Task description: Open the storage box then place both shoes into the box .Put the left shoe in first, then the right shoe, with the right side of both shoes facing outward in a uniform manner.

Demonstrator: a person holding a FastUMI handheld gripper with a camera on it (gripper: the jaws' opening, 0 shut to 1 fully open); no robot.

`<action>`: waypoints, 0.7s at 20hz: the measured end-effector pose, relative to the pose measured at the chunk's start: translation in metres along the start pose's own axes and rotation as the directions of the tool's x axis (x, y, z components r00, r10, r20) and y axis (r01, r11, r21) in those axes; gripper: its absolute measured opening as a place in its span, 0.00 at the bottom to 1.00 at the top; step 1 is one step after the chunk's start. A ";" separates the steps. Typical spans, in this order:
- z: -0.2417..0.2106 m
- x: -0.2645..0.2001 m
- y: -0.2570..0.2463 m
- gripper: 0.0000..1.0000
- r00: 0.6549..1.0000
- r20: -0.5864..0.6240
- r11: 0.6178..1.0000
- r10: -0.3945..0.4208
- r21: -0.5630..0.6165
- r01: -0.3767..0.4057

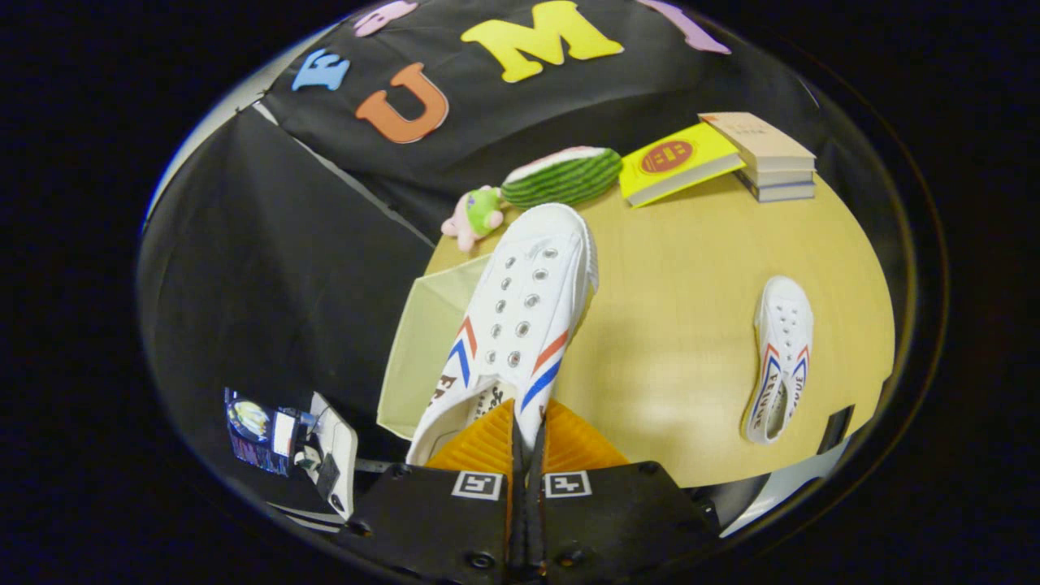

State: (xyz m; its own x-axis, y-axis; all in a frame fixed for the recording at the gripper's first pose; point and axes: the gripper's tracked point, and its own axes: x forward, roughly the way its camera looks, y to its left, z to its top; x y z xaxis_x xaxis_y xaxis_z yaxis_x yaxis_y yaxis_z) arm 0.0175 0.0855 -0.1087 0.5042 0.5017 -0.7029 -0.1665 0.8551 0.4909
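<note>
My gripper (pixel 524 435) is shut on the heel-side rim of a white canvas shoe (pixel 520 317) with red and blue stripes, which hangs in the air and points away from the fingers. Below and to the left of the held shoe lies the pale storage box (pixel 418 341), its open part partly hidden by the shoe. A second matching shoe (pixel 778 357) lies flat on the wooden table (pixel 674 325) to the right, its toe pointing away from me.
At the table's far edge sit a pink-and-green plush toy (pixel 475 215), a watermelon-slice toy (pixel 562 175), a yellow book (pixel 676 161) and a stack of books (pixel 768 154). Black cloth walls the booth. A small device (pixel 284 443) lies off the table at lower left.
</note>
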 end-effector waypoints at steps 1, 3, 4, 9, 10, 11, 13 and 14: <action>0.007 -0.005 0.018 0.06 1.000 0.022 1.000 0.012 -0.020 -0.012; 0.014 -0.008 0.054 0.06 0.999 0.040 0.999 0.034 -0.043 -0.032; 0.015 -0.003 0.067 0.06 0.998 0.041 0.998 0.037 -0.053 -0.034; 0.002 0.048 0.117 0.06 0.995 0.021 0.994 0.097 -0.060 -0.096; 0.001 0.062 0.121 0.05 0.993 0.019 0.993 0.113 -0.030 -0.113; -0.003 0.075 0.125 0.06 0.993 -0.003 0.992 0.122 -0.017 -0.122; 0.000 0.094 0.125 0.06 0.993 -0.019 0.993 0.118 0.032 -0.117; -0.002 0.101 0.129 0.06 0.994 -0.022 0.993 0.109 0.045 -0.108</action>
State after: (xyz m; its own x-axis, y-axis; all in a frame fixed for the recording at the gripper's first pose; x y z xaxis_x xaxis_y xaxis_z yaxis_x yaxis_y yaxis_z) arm 0.0456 0.2466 -0.1176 0.4645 0.5950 -0.6559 -0.1820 0.7890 0.5868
